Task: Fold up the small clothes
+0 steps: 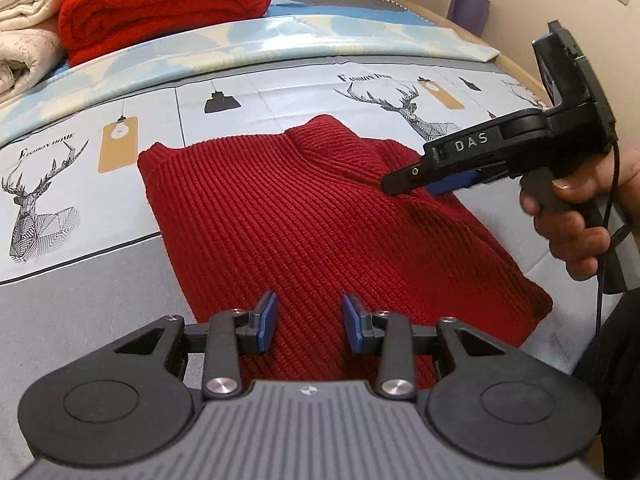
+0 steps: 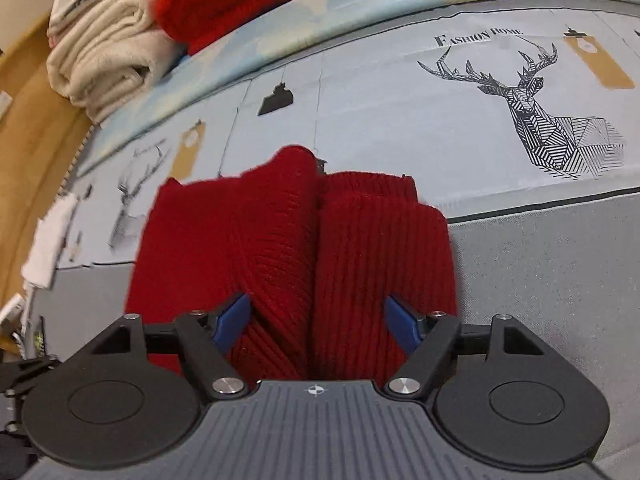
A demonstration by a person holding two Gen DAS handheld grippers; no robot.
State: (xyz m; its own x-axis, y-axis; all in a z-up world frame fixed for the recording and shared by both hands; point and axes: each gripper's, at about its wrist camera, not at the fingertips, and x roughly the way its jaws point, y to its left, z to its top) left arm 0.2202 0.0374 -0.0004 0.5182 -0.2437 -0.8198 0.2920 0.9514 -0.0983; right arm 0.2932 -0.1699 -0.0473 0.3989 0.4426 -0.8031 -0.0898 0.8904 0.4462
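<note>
A dark red ribbed knit sweater [image 1: 320,216] lies flat on the bed, its collar at the far side. My left gripper [image 1: 308,320] is open and empty, hovering over the sweater's near edge. My right gripper [image 1: 400,186] shows from the side at the sweater's right shoulder, its tips against the fabric. In the right wrist view the right gripper [image 2: 316,320] is open wide, and bunched folds of the sweater [image 2: 340,248] sit between its blue pads [image 2: 234,318] without being clamped.
The bed sheet [image 1: 80,312] is grey with a pale deer and lamp print band. A folded red blanket [image 1: 160,4] and cream towels [image 1: 24,24] are stacked at the far left. A wooden bed edge [image 2: 36,152] runs along the left.
</note>
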